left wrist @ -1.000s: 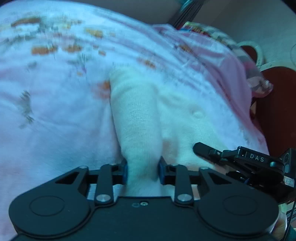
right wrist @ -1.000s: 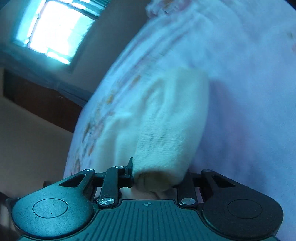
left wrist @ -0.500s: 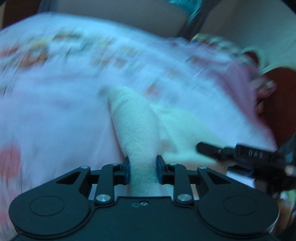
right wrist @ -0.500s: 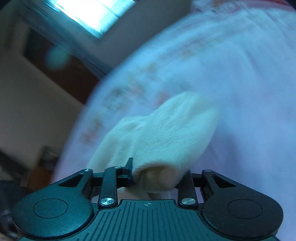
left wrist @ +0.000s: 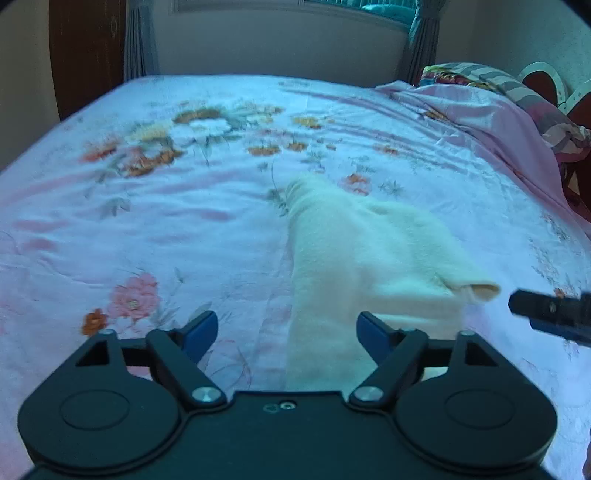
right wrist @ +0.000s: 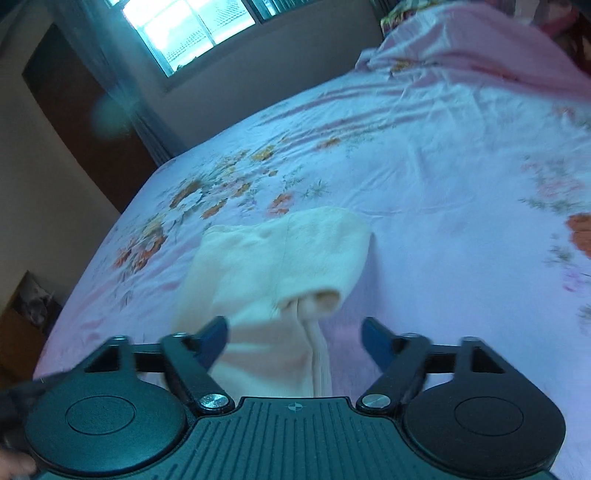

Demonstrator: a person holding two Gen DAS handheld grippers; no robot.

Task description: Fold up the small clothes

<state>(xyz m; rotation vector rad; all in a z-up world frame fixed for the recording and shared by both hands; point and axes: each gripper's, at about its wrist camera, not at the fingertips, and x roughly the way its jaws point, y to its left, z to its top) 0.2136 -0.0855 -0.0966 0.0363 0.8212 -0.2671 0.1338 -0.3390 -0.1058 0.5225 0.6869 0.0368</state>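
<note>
Left wrist view: your left gripper [left wrist: 286, 332] sits at 6 o'clock with jaws spread wide, and they have just been opening. The cream garment [left wrist: 351, 251] runs up from between the blue pads [left wrist: 201, 330] toward 12 o'clock, but neither pad presses on it. The cloth passes close to the right pad, clear of the left one. So nothing is gripped on that side.

The garment lies on the floral bedsheet [left wrist: 166, 206], roughly centre frame, folded over itself. One narrow end points to 12 o'clock, and a rolled open edge sticks out toward 3 o'clock. A fingertip of your right gripper [left wrist: 546, 308] shows at 3 o'clock, just beside that rolled edge, not touching it.

Right wrist view: your right gripper [right wrist: 295, 332] is also wide apart and has just been opening. The cream garment [right wrist: 280, 258] lies ahead at centre, its lower part reaching down between the pads. The left blue pad [right wrist: 216, 334] overlaps the cloth edge in the picture; I cannot tell if it touches. The right pad stands clear over bare sheet [right wrist: 443, 184]. No grip here either.

A pink bunched cover [left wrist: 480, 110] lies at 2 o'clock on the bed, well apart from the garment. A window [right wrist: 192, 26] sits at 11 o'clock in the right view.
</note>
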